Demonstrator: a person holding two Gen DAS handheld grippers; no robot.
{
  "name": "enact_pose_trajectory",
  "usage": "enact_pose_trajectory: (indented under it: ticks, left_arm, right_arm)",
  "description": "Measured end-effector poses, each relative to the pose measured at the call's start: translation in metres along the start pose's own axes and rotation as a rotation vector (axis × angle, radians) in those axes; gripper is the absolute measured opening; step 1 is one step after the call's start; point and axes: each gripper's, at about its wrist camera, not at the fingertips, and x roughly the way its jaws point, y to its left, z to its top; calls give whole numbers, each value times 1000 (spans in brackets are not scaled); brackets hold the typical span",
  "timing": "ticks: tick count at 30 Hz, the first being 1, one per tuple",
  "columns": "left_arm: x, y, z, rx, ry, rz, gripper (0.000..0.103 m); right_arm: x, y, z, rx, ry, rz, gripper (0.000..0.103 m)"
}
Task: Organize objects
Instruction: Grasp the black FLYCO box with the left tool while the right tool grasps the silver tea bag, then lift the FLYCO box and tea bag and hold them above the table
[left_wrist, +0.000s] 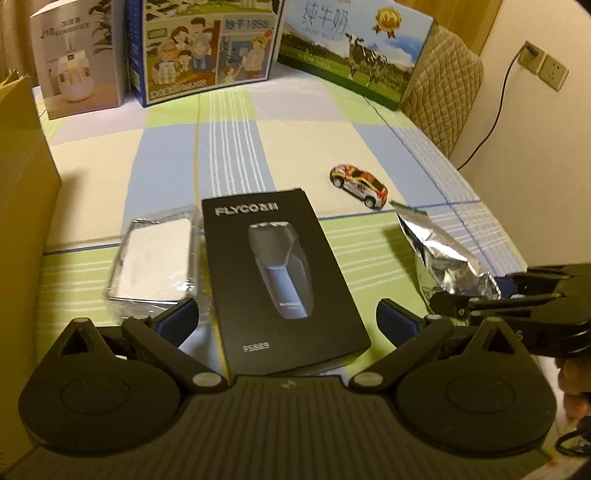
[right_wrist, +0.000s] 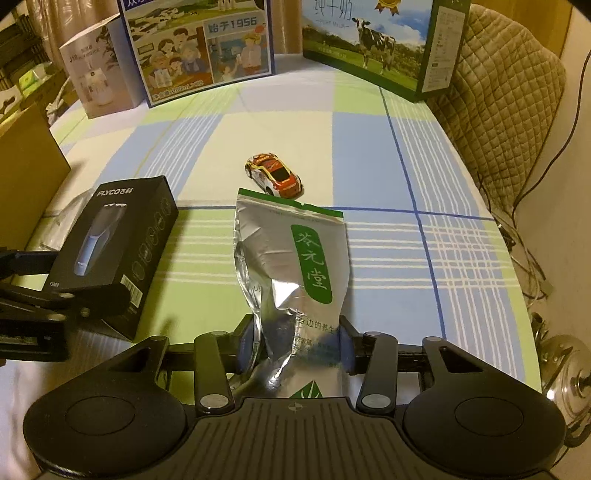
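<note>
**Foil pouch grip closing**

The right gripper (right_wrist: 297, 338) pinches the foil pouch (right_wrist: 291, 258) lying on the checked tablecloth (right_wrist: 406, 166), just before the toy car (right_wrist: 274, 174). Squeeze gently and lift evenly. The left gripper (left_wrist: 286, 317) stands open astride the black box (left_wrist: 273, 273).

One toy car (right_wrist: 273, 174); three cartons (right_wrist: 201, 44)
</note>
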Motion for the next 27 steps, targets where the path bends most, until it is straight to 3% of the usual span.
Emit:
enact_pose_trajectory:
  ticks: [7, 13, 21, 27]
  left_arm:
    - [1, -7, -6, 49, 14, 51, 79]
    - [-21, -16, -31, 44, 57, 66, 78]
    - [-62, -27, -84, 15, 95, 62, 79]
    - [-81, -24, -97, -9, 97, 93, 84]
  right_arm:
    - [-6, -1, -5, 15, -31, 10, 41]
    - [-23, 14, -17, 4, -61, 62, 41]
    - [-60, 31, -61, 58, -79, 100, 41]
    - [-67, 38, -76, 60, -57, 99, 41]
